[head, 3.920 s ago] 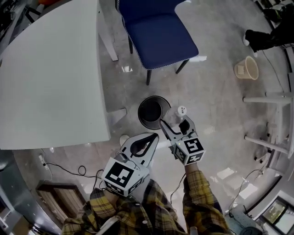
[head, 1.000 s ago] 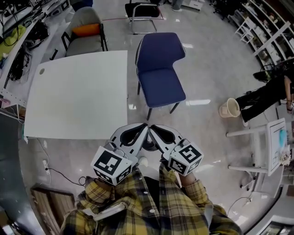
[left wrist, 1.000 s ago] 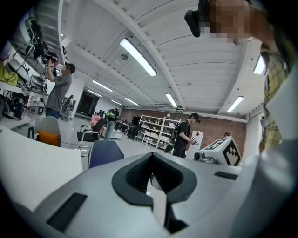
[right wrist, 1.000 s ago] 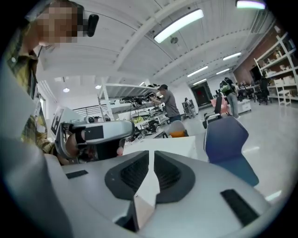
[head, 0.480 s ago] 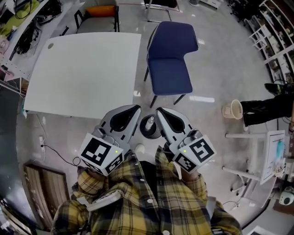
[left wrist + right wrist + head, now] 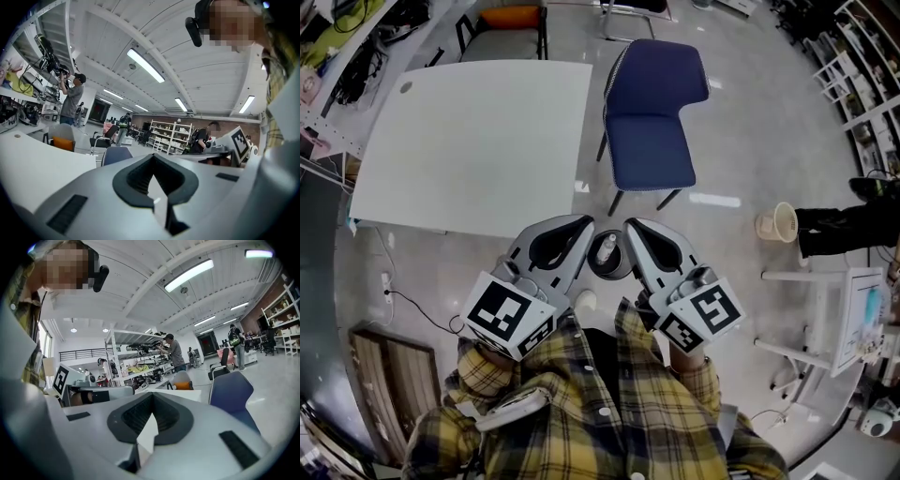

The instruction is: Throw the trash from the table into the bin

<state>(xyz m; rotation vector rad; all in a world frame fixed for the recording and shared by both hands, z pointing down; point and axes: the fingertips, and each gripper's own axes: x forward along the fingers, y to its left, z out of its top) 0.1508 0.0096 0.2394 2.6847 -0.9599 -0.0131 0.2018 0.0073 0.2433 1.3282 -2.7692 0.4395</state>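
The dark round bin [image 6: 602,269] stands on the floor just past the table's near edge, and a pale bottle [image 6: 606,247] lies inside it. Both grippers hover above it, held close to my chest. My left gripper [image 6: 588,223] is shut and empty, with its tip over the bin's left rim. My right gripper [image 6: 628,225] is shut and empty too, over the right rim. In the left gripper view the left gripper [image 6: 152,155] points level, jaws together. In the right gripper view the right gripper [image 6: 152,394] looks the same. The white table [image 6: 478,141] is bare.
A blue chair [image 6: 652,122] stands beyond the bin, beside the table. A beige bucket [image 6: 776,223] lies on the floor to the right, near a person's legs [image 6: 848,225]. A white rack [image 6: 853,309] is at the right and a cable [image 6: 412,305] trails at the left.
Earlier the right gripper held a pale bottle beside the bin, which looked empty; the bottle now lies in the bin. Both grippers rose toward my chest, tips slightly apart, bin showing between.
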